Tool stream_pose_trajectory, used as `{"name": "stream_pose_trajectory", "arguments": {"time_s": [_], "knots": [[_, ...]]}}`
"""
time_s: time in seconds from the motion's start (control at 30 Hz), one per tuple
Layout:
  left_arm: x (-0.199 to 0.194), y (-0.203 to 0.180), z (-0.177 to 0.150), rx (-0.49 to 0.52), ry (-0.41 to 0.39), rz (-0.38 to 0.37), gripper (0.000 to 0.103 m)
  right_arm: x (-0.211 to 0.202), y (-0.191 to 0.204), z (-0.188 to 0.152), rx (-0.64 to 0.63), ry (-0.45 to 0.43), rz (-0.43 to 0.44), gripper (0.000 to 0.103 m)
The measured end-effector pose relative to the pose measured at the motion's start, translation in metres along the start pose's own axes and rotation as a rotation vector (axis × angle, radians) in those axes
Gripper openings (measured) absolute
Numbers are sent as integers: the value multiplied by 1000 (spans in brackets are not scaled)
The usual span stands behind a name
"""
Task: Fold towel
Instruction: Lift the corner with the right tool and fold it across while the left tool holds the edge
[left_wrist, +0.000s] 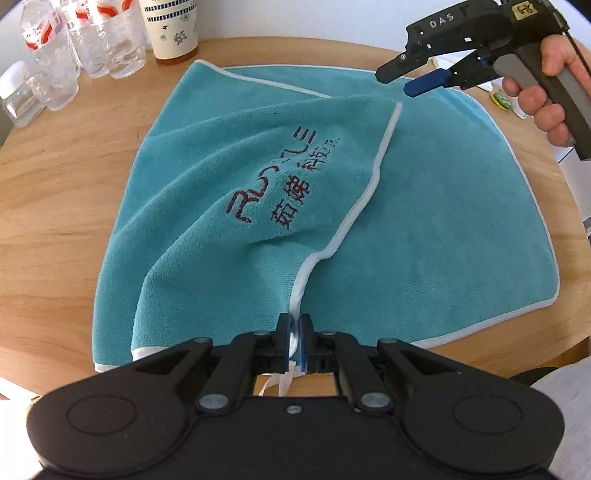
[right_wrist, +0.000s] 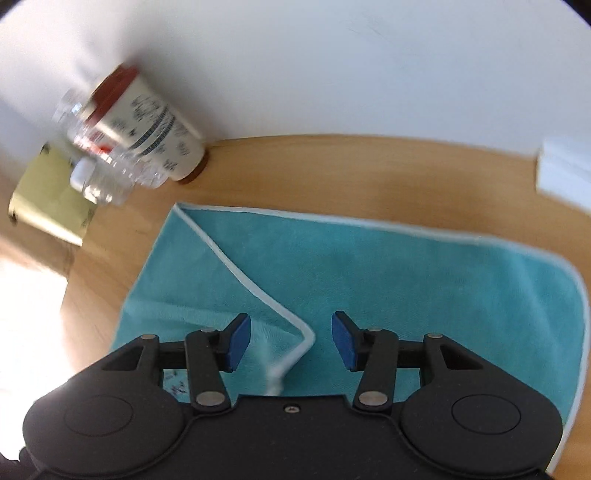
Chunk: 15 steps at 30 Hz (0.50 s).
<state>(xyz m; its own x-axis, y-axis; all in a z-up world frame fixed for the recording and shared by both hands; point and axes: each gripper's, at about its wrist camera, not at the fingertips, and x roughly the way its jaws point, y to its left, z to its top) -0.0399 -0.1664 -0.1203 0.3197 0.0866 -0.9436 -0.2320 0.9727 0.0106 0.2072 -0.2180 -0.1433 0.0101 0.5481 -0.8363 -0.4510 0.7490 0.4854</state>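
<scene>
Teal terry towel with white piping (left_wrist: 424, 221) lies spread on the round light-wood table (left_wrist: 55, 192), its left half lifted and draped over toward the middle, dark embroidered lettering (left_wrist: 273, 184) showing on the raised flap. My left gripper (left_wrist: 294, 339) has its jaws pinched tight on the white-edged corner of that flap, close to the near table edge. My right gripper (right_wrist: 291, 341) hangs above the far part of the towel with its blue-padded jaws spread wide, holding nothing; a hand (left_wrist: 554, 96) wraps its handle. Clear plastic water bottles (left_wrist: 62, 51) and a cream printed cup (left_wrist: 170, 29) stand at the far left of the table, clear of the cloth.
</scene>
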Motion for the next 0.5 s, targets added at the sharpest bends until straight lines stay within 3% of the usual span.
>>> {"name": "stream_pose_trajectory", "arguments": {"time_s": [0.2, 0.23, 0.27, 0.33, 0.5], "knots": [[6, 4, -2, -29, 21, 2, 5, 27, 0, -5, 85, 46, -21, 54], [8, 5, -2, -38, 26, -4, 5, 28, 0, -6, 92, 47, -18, 50], [10, 7, -2, -45, 32, -12, 5, 29, 1, -5, 93, 46, -18, 34], [10, 9, -2, -50, 37, -20, 5, 31, 6, 0, 73, 35, -26, 16], [10, 13, -1, -63, 47, -39, 4, 25, 23, 19, -17, -27, -38, 11]]}}
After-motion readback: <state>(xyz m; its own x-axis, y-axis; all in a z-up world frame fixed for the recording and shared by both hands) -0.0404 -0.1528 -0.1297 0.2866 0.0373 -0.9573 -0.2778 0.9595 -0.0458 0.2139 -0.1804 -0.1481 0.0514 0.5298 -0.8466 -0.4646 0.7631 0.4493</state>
